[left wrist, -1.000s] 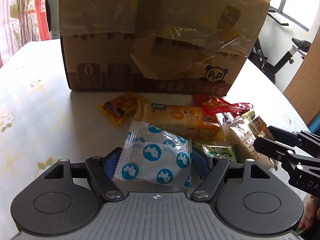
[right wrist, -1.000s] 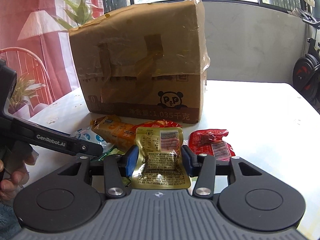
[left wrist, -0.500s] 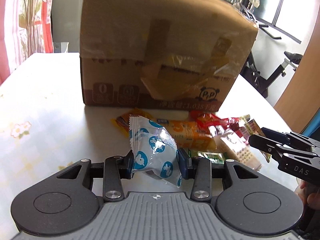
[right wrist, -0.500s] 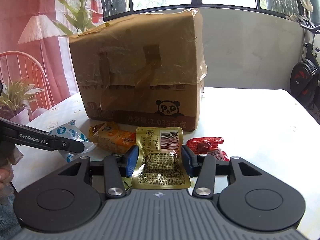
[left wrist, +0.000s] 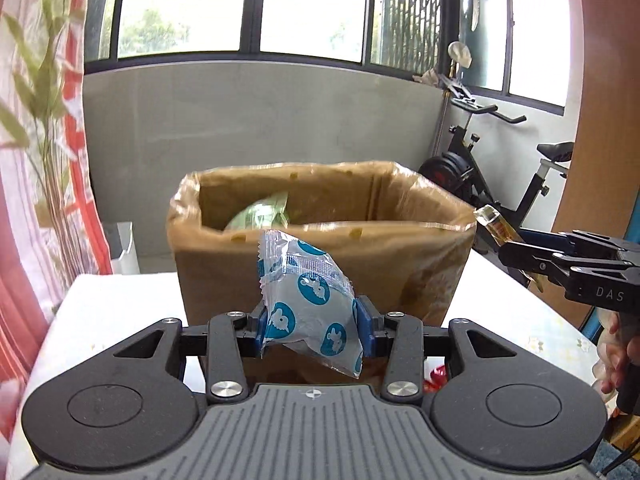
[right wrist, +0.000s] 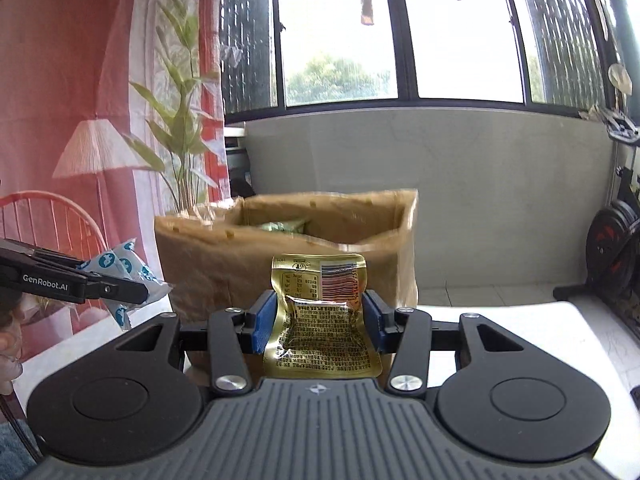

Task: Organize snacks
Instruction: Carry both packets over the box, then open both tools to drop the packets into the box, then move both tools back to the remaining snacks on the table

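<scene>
**Two snacks held up by the open box**

Landmark: the brown cardboard box (left wrist: 320, 268) on the white bench (left wrist: 100, 312), top open, a green packet (left wrist: 260, 216) lying inside.

Left of the box in the right wrist view: a pink curtain (right wrist: 60, 120) and a leafy plant (right wrist: 180, 120), well behind.

In front of the box's near wall, in the left wrist view: the left tool (left wrist: 310, 326), clenched on a white and blue snack bag (left wrist: 308, 300). Blue pads (left wrist: 364, 328) pressing the bag from both sides. Bag tilted, top corner reaching up to about the box's rim, bottom corner hanging down past the pads. Off the bench, in the air, not inside the box. Same bag and tool seen from the side at the left edge of the right wrist view, just left of the box.

Also in front of the box, in the right wrist view: the right tool (right wrist: 318, 326), clenched on a gold snack pouch (right wrist: 320, 320). Pouch upright, barcode at its top, squeezed and creased between the blue pads. Held in the air before the box's near wall, below its rim.

Just right of the box in the left wrist view: the right tool again from the side, a bit of gold pouch poking out at its tip, near the box's right corner.

Right of the box and well behind: an exercise bike (left wrist: 500, 168) by the window.
</scene>
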